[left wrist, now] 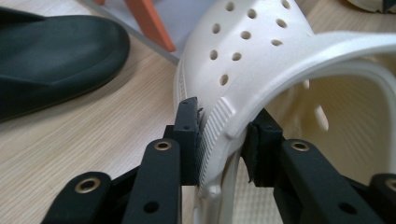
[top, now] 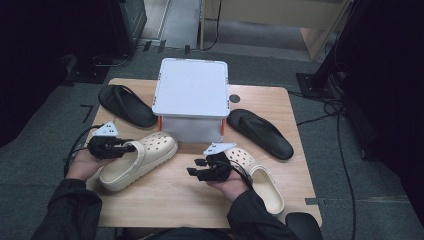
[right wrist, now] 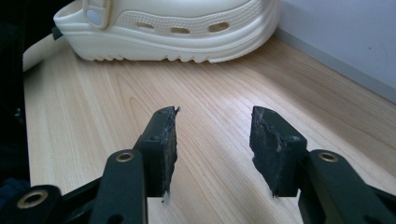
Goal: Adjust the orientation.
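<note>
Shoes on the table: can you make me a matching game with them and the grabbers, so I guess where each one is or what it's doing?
Column one:
1. left gripper
2. right gripper
3. white box
4. black sandal

Column two:
A. lies at the table's far left corner
B. jaws open over bare wood
C. stands at the middle back of the table
D. pads pinch the side of the cream clog

Pairs: 1-D, 2-B, 3-C, 4-A
</note>
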